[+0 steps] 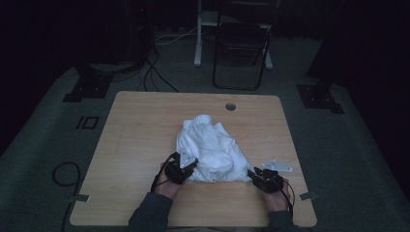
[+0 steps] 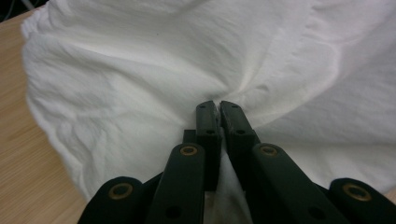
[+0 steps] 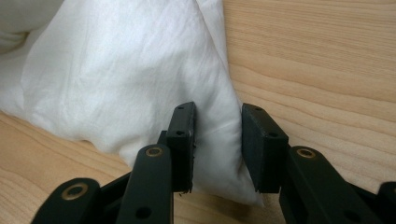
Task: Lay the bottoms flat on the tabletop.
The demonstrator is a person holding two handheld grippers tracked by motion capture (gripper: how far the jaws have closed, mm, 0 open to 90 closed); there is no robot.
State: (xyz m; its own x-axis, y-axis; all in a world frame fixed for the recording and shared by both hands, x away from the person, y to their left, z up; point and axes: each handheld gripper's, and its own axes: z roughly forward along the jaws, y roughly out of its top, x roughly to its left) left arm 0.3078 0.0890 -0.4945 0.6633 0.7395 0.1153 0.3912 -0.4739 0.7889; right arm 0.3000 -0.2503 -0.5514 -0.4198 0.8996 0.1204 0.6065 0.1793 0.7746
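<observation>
On the left, the left hand-held gripper [image 1: 187,166] has its jaws pinched together on a fold of the white cloth [image 1: 212,150], and the fabric puckers into creases that run to the pinch point in the left gripper view [image 2: 217,109]. The cloth lies in a crumpled heap at the middle of the desk [image 1: 140,125], its near edge toward the person. To the right, the right hand-held gripper [image 1: 256,175] stands at the cloth's near right corner; in the right gripper view its jaws are partly apart with that corner [image 3: 219,144] between them, and the left pad touches the fabric while the other seems just clear of it. A small grey plate [image 1: 277,166] lies on the desk just beyond it. The step in hand looks like taking hold of both near corners; next, the right jaws likely need to close before any lift or spreading.
</observation>
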